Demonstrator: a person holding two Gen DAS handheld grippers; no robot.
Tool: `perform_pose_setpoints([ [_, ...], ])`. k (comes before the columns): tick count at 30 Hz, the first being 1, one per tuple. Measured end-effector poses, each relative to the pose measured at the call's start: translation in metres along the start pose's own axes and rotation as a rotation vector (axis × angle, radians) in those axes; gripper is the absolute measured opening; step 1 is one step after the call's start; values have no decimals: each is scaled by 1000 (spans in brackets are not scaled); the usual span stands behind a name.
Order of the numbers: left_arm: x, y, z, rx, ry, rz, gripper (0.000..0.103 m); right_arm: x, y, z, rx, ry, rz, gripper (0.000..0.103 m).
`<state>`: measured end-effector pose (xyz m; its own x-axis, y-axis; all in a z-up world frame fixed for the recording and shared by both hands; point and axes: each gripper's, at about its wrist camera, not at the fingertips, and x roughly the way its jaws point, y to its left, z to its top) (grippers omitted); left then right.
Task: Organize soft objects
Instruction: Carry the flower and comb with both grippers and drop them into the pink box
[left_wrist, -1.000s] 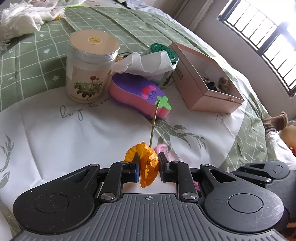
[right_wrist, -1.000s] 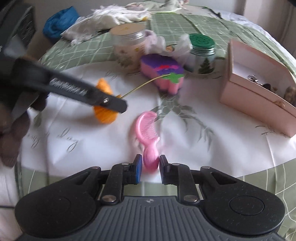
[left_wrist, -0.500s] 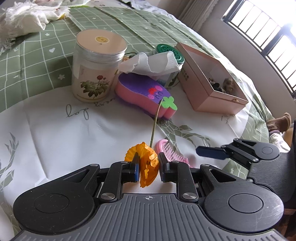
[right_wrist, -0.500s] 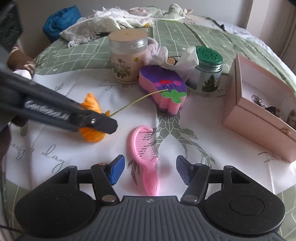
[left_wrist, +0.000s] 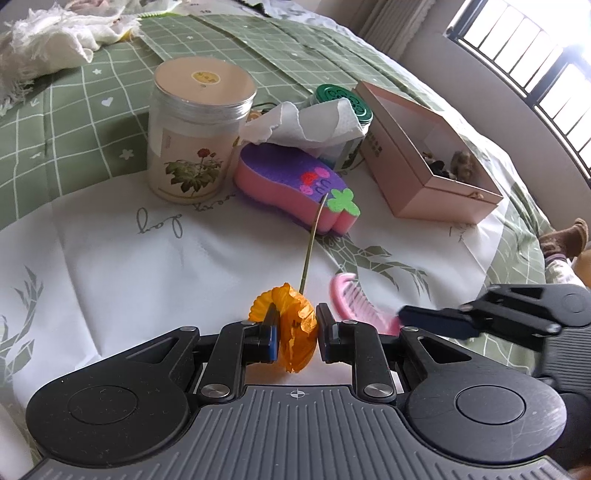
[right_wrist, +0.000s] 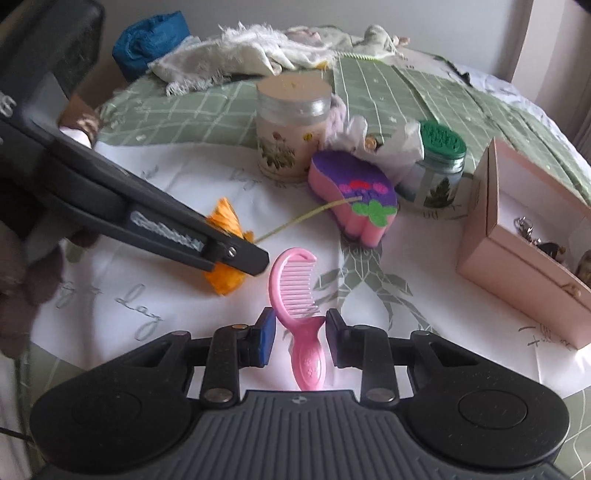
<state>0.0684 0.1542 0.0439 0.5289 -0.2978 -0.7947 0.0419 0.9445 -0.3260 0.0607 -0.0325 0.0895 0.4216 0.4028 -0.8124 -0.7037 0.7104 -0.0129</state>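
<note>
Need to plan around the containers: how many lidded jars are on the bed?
2. The floral jar stands behind the sponge; the green-lidded jar sits beside the pink box, partly behind tissue.

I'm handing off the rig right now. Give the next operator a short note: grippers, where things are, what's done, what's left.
Left gripper: shut on the orange paper flower, its stem pointing toward the purple-pink sponge.
Right gripper: open, fingers either side of the pink comb, which lies on the white cloth; not gripped.
Pink box stands open at right with small items inside; two jars behind the sponge.
Done: flower grasped.
Left: place flower, handle the comb, sponge untouched.
</note>
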Motion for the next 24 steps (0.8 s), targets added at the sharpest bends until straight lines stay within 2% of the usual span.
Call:
perform_pose_setpoints([
  [6,-15,-9,-1,31,-60,11,23,-29,-1,-2,2,-35,10,29],
  [14,-49,-37,-5,11,-162,-105,23,-82,-25,-14,28,-115,-7,29],
  [19,-77,-74,46,63,-256,-160,23,-118,-48,-13,20,-194,-22,29],
  [22,-86,-102,91,110,-321,-196,23,-140,-76,6,20,-276,-69,29],
  [24,-80,-123,126,135,-355,-234,23,-150,-98,21,22,-334,-131,29],
])
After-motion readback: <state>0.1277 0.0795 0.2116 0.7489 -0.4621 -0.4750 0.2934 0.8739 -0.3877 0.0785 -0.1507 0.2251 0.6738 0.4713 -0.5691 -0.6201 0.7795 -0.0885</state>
